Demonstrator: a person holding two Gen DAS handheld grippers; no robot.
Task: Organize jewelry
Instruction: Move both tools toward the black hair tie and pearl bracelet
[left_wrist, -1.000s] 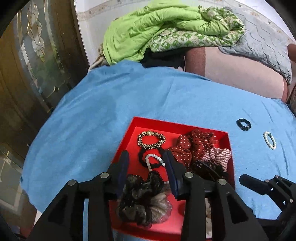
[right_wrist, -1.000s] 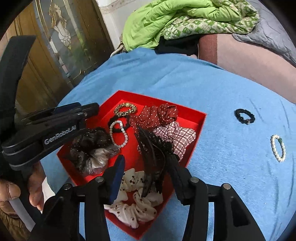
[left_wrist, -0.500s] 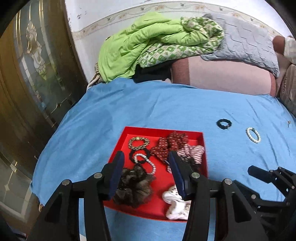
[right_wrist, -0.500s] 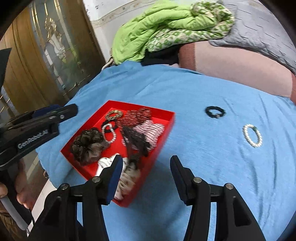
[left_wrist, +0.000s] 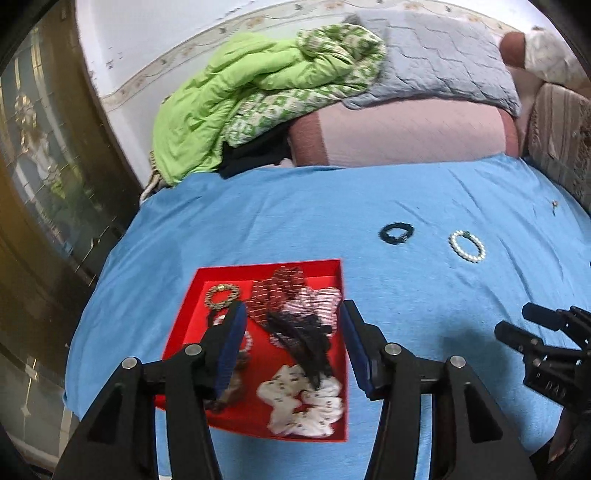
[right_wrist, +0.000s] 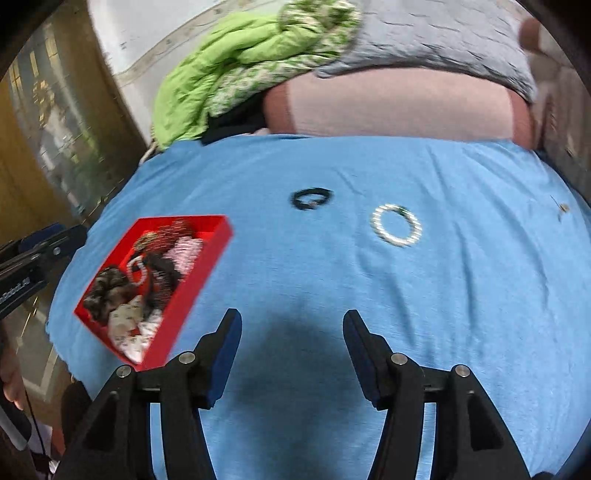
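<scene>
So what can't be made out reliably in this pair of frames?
- Left wrist view: the left hand-held gripper finger hides part of the white bead bracelet and the dark scrunchie in the red tray.
- Right wrist view: motion blur smears the tray contents and the pearl bracelet.
- Both views: the small speck on the blue cloth is too small to identify.

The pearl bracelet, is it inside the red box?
No, the pearl bracelet lies on the blue cloth, well apart from the red box.

A green quilt (left_wrist: 236, 96) lies beside a grey pillow (left_wrist: 439, 70).
</scene>
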